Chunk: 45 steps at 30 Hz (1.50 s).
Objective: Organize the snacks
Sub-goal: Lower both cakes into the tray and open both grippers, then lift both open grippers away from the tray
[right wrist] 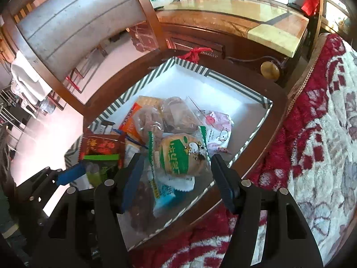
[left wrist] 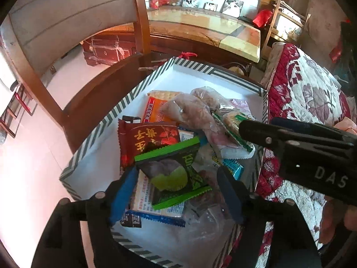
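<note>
While you are holding both grippers over it, the striped box (left wrist: 93, 134) is sitting on a wooden chair (right wrist: 223, 198) beside a red floral blanket (right wrist: 312, 134), and all the snacks are lying heaped inside it. Your left gripper (left wrist: 176, 192) is hanging with its jaws apart around a green-edged packet (left wrist: 174, 174) lying on top of the pile; the blue pads (left wrist: 122, 192) are standing clear of its edges, so nothing is being gripped. Your right gripper (right wrist: 176, 178) is likewise standing open, straddling a round cake in a green-and-clear wrapper (right wrist: 178, 156) without pressing on it. A dark red packet (left wrist: 147, 140) is lying just behind the green-edged one, and an orange cracker pack (left wrist: 156, 107) is resting farther back.
</note>
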Tool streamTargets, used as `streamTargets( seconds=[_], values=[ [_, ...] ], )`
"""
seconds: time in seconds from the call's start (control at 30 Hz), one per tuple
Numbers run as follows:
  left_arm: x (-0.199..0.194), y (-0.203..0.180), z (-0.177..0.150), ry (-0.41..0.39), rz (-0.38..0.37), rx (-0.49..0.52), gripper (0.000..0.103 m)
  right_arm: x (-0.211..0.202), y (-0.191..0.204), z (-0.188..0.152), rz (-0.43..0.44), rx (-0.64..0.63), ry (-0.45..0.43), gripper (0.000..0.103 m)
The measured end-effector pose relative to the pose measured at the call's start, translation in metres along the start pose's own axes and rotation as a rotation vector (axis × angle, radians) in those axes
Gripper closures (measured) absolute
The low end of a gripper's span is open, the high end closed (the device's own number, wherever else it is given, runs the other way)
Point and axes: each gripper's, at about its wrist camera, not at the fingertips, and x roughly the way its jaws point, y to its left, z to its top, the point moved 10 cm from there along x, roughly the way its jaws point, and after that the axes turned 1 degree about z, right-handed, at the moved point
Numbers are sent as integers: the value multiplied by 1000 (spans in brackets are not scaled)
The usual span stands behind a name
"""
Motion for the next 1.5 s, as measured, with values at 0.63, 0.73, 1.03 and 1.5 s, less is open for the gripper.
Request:
streamTargets(
  seconds=[0.63,0.73,1.03,1.5],
  values=[
    [-47,-14,-12,-143,33,47,3,-81,-31,-77,-187,42,-170,40],
    [-49,-14,-17,-131,29,41,3,-81,-34,-87,-183,54,-156,40],
    [-58,-16,-23,-142,28,62,3,-89,-28,-96,-172,48,-150,40],
    [-64,-19,-22,-186,19,84,3,-87,-24,-100,-163,43,-132,40]
  ],
)
